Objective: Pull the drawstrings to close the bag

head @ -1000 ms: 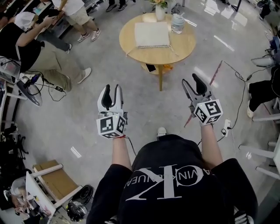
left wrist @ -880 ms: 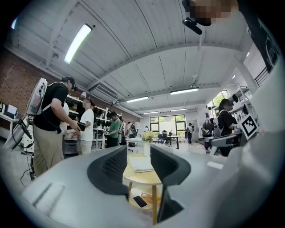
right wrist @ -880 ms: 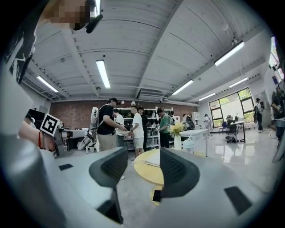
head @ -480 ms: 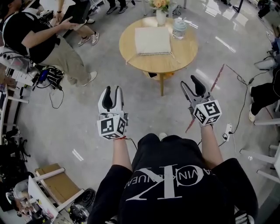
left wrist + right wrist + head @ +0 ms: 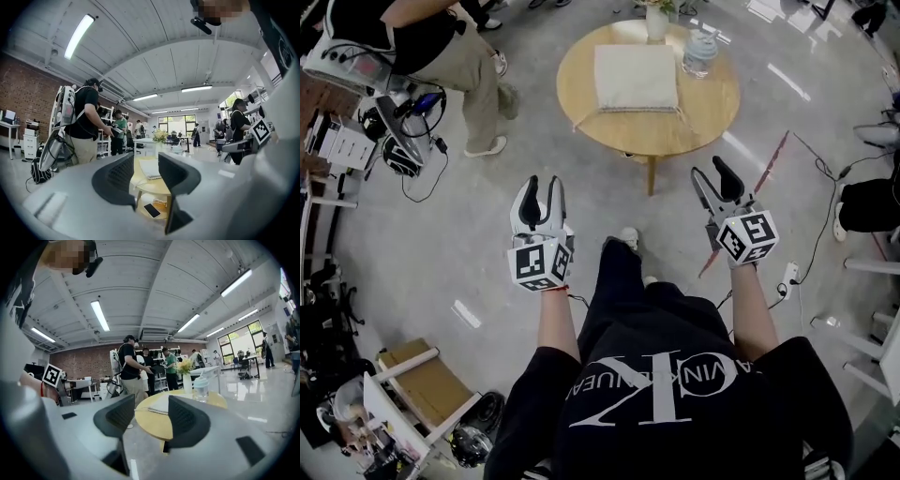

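Got a big shiny grey floor [image 5: 469, 234] all round; round wooden table [image 5: 712, 105] up ahead, well apart from both tools; bystander [image 5: 455, 52] in a black top and beige trousers off to the table's left.

Then the bag [image 5: 636, 77]: cream, lying flat about mid-table, with drawstrings [image 5: 584, 119] trailing off its near corners onto the wood; not touched by anything.

Left gripper [image 5: 542, 185] held out roughly level over the floor, short of the table; released, jaws parted, nothing between them but a look through at the table beyond. Same deal with the right gripper [image 5: 710, 171]: jaws apart, empty, aimed toward the table's right side.

Clear lidded bottle [image 5: 700, 53] near the bag's far right corner; white vase [image 5: 657, 19] with flowers at the far rim, behind the bag; smallest bit, a phone [image 5: 152, 210] lying on the shelf under the tabletop, easiest to spot from the left gripper view.
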`<state>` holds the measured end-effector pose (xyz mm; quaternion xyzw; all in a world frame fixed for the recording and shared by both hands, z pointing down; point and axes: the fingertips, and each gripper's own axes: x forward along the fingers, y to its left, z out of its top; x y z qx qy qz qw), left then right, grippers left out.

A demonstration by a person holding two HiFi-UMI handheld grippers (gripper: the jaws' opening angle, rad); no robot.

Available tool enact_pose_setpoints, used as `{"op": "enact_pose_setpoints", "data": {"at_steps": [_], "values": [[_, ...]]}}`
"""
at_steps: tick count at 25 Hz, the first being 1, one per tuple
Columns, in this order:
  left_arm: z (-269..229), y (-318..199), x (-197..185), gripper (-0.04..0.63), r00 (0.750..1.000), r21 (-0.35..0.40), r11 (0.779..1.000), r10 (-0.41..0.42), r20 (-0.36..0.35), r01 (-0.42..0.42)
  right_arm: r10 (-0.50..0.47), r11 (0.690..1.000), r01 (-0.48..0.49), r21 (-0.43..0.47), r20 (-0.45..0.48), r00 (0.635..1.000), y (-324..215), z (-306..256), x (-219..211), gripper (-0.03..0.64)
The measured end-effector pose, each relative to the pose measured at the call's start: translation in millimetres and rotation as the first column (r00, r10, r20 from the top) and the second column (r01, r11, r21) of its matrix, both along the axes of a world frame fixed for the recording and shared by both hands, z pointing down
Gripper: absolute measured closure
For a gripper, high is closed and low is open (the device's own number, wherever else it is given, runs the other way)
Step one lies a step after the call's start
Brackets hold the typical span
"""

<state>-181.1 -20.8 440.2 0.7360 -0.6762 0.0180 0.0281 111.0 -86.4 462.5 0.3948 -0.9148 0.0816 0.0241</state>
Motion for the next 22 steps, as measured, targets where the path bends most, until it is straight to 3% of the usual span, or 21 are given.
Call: {"op": "enact_pose_setpoints", "data": {"at_steps": [11,22], "values": [[15.3,-100.2,-17.7,0.431,0.994,-0.028,0.994,0.103,-0.021,-0.104,0.033,0.999,-0.035,-0.031,-0.065,0.997,-73.4,7.3,-26.5,0.422],[53.7,-179.3,-22.7,0.417,0.977,-0.103,0.972,0.206,-0.055,-0.211,0.091,0.987,-0.106,-0.119,-0.127,0.988,-121.2,44.0,-36.8,0.416]]}}
